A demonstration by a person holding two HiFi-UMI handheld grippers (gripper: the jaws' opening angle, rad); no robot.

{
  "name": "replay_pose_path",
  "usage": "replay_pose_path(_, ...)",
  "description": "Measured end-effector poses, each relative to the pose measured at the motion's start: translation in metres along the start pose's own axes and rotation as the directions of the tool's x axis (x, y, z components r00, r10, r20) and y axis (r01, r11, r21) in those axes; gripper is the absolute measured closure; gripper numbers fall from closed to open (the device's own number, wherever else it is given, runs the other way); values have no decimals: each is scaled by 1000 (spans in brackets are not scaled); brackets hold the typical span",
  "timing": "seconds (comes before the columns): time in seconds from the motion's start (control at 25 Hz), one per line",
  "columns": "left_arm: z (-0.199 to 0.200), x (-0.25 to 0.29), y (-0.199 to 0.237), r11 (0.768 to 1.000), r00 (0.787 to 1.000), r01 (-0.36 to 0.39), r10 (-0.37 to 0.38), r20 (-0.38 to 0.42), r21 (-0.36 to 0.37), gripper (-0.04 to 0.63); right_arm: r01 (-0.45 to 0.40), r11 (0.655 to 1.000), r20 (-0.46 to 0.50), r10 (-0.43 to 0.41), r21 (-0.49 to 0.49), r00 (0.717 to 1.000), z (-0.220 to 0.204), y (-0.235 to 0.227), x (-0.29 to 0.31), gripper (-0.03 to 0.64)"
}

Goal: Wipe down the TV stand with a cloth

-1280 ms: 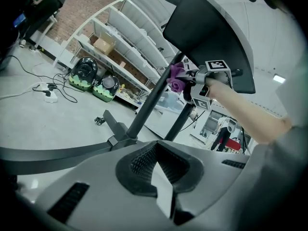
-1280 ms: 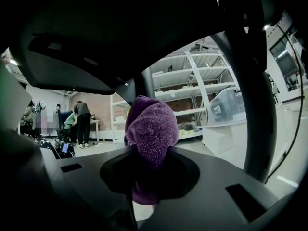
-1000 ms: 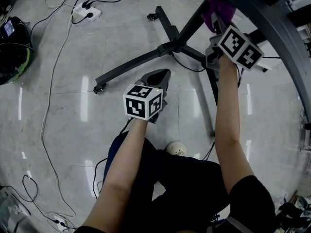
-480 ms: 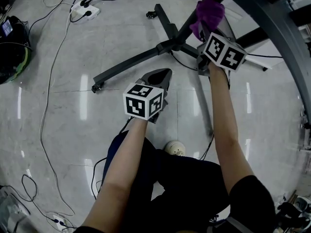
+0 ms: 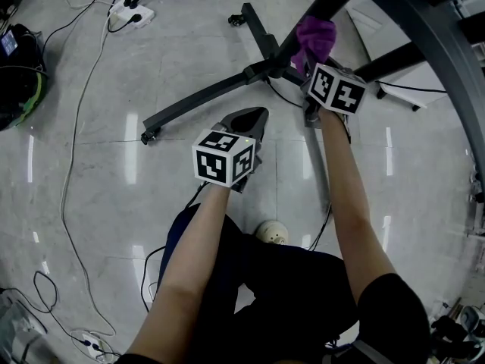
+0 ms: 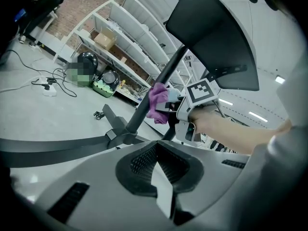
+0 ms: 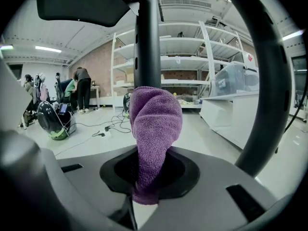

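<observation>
Leftmost, power strip (image 5: pixel 132 17) on the pale floor (image 5: pixel 91 165), cables (image 5: pixel 76 127) trailing off it. Next, TV stand (image 5: pixel 204 97), dark legs spreading flat from a hub (image 5: pixel 274 70). Just below those, left gripper (image 5: pixel 254 116), pointing toward the hub, jaws drawn close together, gripping nothing, apart from the stand. Further right, purple cloth (image 5: pixel 316 35) pressed against the stand's slanted pole (image 7: pixel 147 42), low down, near the hub. Bunched lengthwise, pinched at its lower end by the right gripper (image 5: pixel 311 73), jaws clamped tight on it. Beyond, shelves (image 7: pixel 192 57) along a brick wall (image 7: pixel 122 66).
</observation>
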State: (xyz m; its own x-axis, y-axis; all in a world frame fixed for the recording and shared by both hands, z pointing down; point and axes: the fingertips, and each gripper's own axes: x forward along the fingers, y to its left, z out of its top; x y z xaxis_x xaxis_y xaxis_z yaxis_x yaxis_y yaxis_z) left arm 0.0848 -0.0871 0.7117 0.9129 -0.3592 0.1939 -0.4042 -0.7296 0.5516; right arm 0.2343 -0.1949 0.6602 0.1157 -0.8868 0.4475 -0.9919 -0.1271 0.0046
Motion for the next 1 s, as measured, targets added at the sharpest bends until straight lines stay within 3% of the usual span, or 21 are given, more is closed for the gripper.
replay_pose_path(0.64, -4, 4, 8, 999, 999, -33, 33, -16, -1, 589, -21, 1000, -195, 20, -5, 981, -86, 6, 46, 528)
replay_pose_path(1.0, -3, 4, 9, 999, 999, -47, 47, -12, -7, 589, -40, 999, -250, 39, 3, 967, -110, 17, 64, 528)
